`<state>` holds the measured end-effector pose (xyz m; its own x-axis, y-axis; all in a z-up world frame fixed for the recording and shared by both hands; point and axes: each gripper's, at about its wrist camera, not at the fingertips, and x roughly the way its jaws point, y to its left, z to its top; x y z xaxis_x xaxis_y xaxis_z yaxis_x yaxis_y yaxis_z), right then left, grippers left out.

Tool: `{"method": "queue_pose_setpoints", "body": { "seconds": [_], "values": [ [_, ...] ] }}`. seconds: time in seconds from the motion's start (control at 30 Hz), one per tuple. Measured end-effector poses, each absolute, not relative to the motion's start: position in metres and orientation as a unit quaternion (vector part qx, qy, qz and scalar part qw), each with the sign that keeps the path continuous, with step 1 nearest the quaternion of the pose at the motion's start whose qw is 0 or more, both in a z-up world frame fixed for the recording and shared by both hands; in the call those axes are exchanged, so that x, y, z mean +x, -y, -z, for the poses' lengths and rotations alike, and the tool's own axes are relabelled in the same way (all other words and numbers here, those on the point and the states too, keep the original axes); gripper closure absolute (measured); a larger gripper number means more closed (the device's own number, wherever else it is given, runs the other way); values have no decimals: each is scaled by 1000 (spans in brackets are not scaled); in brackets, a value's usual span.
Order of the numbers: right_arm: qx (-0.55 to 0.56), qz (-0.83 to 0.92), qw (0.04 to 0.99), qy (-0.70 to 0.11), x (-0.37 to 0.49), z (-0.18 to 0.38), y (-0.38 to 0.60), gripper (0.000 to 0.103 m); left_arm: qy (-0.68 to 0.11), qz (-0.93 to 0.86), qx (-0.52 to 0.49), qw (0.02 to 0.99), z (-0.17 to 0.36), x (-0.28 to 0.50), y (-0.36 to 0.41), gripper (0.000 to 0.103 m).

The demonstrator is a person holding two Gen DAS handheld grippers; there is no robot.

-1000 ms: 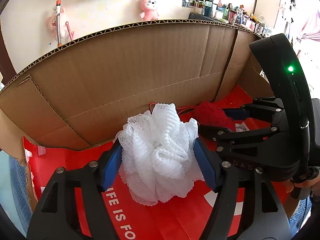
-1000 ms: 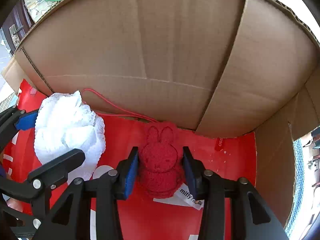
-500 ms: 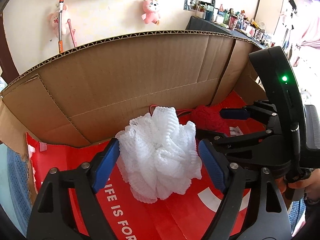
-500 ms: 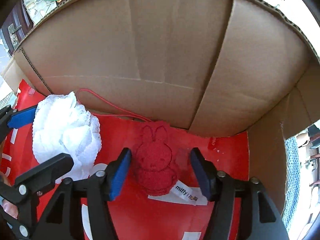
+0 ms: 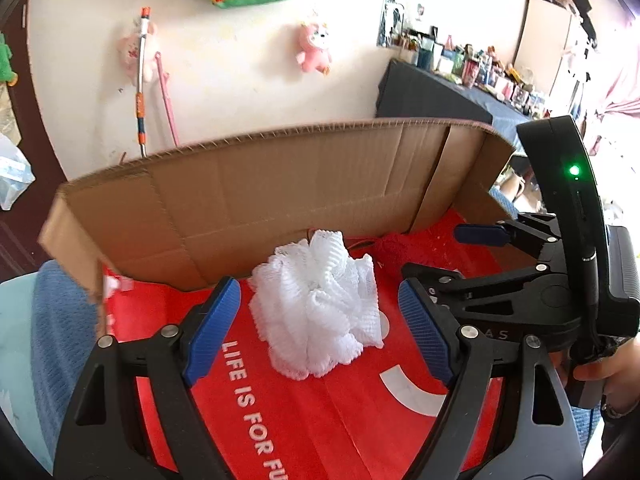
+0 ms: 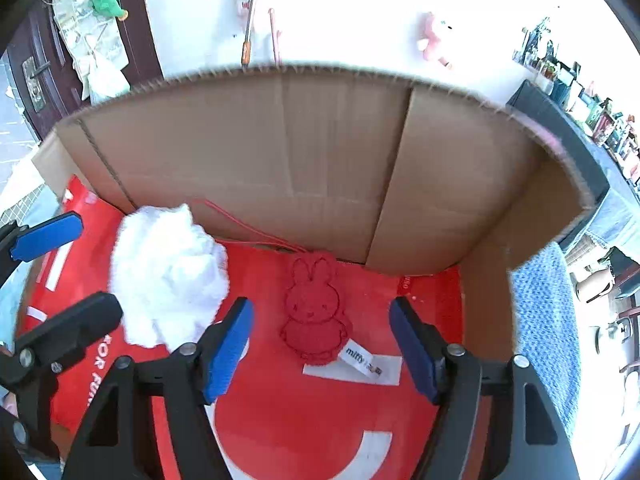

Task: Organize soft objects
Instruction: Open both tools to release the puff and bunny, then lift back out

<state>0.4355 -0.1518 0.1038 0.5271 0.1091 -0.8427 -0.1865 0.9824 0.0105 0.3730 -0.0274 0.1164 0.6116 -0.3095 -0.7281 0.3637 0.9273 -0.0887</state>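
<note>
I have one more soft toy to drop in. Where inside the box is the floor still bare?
Bare red floor lies between the red bunny and the right cardboard wall, and in front of the bunny's label. The left side is crowded by the white mesh pouf, with both open grippers close.

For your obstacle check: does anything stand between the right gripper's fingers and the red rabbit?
Nothing visible does. The rabbit lies flat on the red floor just ahead of the open right gripper; the white puff sits off to its left.
</note>
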Motion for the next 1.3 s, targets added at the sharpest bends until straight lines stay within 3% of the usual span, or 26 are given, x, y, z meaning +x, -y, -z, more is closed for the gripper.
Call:
{"method": "queue_pose_setpoints", "body": {
  "seconds": [0.13,0.33,0.47,0.8,1.3],
  "values": [
    [-41,-83,884,-458,414,-127,153,27,-381,177,30,907,-132,357,18,14],
    [-45,-84,903,-418,373,-163,159,22,-338,162,21,927,-166,316,2,13],
    [-49,-89,919,-380,334,-187,158,14,-303,147,25,941,-187,280,-8,5],
    [-63,-105,951,-285,231,-223,161,0,-225,122,2,967,-215,187,-38,4],
    [-49,-114,968,-216,107,-211,191,0,-141,69,47,987,-217,37,-95,0]
  ]
}}
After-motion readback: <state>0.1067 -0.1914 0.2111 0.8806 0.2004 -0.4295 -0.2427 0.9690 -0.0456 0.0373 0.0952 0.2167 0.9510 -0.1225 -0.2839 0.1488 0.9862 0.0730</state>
